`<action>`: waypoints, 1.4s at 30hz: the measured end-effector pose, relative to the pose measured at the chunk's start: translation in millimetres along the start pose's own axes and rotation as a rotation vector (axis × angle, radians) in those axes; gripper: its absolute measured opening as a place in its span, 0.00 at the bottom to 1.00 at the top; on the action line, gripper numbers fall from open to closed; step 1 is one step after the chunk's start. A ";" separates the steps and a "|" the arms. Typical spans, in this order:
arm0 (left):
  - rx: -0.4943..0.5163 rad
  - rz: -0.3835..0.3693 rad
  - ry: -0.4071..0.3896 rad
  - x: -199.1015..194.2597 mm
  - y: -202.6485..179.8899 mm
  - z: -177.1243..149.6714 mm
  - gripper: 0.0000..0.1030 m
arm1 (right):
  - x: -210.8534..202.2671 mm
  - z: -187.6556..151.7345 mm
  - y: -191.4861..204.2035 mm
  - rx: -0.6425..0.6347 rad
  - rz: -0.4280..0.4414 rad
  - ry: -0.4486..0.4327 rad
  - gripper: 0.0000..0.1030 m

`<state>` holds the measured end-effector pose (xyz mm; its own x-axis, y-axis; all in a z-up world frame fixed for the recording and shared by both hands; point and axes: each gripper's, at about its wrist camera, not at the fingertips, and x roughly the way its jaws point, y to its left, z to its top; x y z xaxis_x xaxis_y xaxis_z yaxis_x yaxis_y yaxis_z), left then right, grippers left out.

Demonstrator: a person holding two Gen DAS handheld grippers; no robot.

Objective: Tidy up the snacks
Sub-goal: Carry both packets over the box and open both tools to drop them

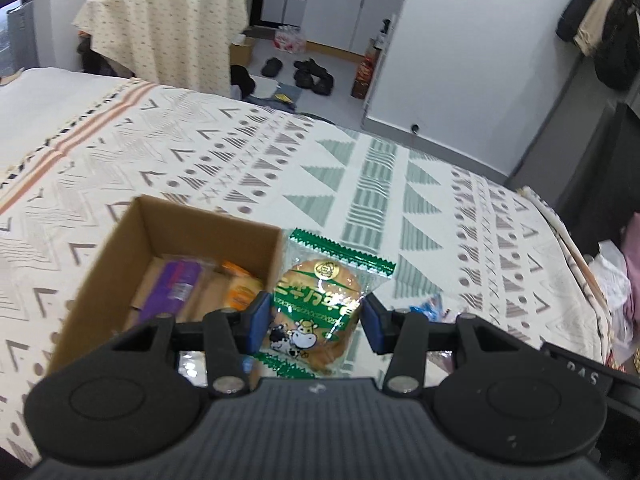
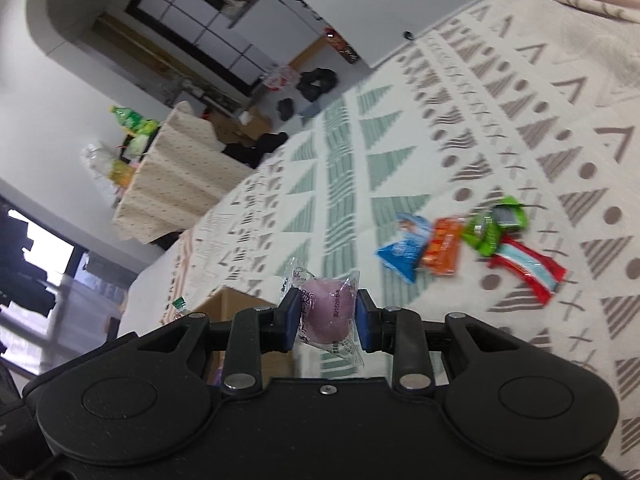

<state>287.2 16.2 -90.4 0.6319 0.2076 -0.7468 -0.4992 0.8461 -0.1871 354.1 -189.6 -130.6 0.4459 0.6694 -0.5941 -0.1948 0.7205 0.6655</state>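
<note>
Your left gripper (image 1: 311,322) has its blue pads clamped on a green-wrapped round cake (image 1: 316,304), the one with the cartoon cow, held just right of the cardboard box (image 1: 120,240) on the patterned bedspread (image 1: 360,160). A purple pack (image 1: 176,288) and an orange one (image 1: 240,288) already lie inside the box. Your right gripper (image 2: 327,320) is squeezing a purple ball snack (image 2: 330,312) in clear wrap. Four more snacks (image 2: 468,244) sit loose on the bedspread, well apart from the box.
</note>
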 end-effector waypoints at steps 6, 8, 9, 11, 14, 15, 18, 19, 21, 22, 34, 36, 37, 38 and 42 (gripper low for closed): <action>-0.036 0.041 -0.032 -13.7 34.0 11.1 0.46 | 3.1 -7.9 22.6 -0.041 0.038 -0.003 0.28; -0.053 0.051 -0.037 -17.5 45.9 13.5 0.46 | 4.5 -10.6 29.7 -0.057 0.047 -0.004 0.28; -0.061 0.056 -0.040 -19.4 51.6 14.4 0.46 | 5.0 -12.2 33.2 -0.067 0.053 -0.005 0.28; -0.078 0.069 -0.043 -22.7 63.8 15.7 0.46 | 7.2 -15.9 38.3 -0.081 0.063 -0.004 0.28; -0.104 0.076 -0.038 -25.7 81.0 15.9 0.46 | 11.5 -21.5 42.9 -0.094 0.065 0.006 0.28; -0.111 0.077 -0.035 -26.2 85.2 15.9 0.46 | 13.2 -22.7 44.5 -0.098 0.064 0.009 0.28; -0.135 0.079 -0.030 -26.6 99.5 14.6 0.46 | 17.5 -26.0 50.0 -0.107 0.072 0.011 0.28; -0.143 0.078 -0.025 -25.5 103.3 13.8 0.46 | 18.5 -27.4 52.0 -0.111 0.076 0.013 0.28; -0.155 0.072 -0.015 -23.6 111.2 12.2 0.46 | 20.7 -30.9 56.2 -0.121 0.084 0.019 0.28; -0.158 0.070 -0.012 -22.5 114.3 11.3 0.46 | 21.9 -32.7 58.5 -0.124 0.085 0.024 0.28; -0.170 0.055 0.057 -11.3 138.6 -4.0 0.54 | 39.1 -64.0 100.0 -0.226 0.108 0.112 0.28; -0.166 0.060 0.055 -13.1 140.1 -3.7 0.57 | 42.9 -69.4 102.0 -0.232 0.106 0.134 0.28; -0.170 0.061 0.051 -14.9 141.4 -3.5 0.58 | 43.6 -71.8 102.5 -0.237 0.107 0.145 0.28; -0.174 0.059 0.048 -16.8 142.8 -3.2 0.60 | 43.6 -74.1 103.4 -0.246 0.111 0.155 0.28; -0.167 0.076 0.042 -21.1 144.4 -1.1 0.71 | 40.4 -78.4 108.3 -0.263 0.138 0.177 0.39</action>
<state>201.2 133.5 -102.3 0.5651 0.2438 -0.7882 -0.6382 0.7345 -0.2305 282.6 -70.4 -117.9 0.2454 0.7682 -0.5912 -0.4718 0.6275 0.6195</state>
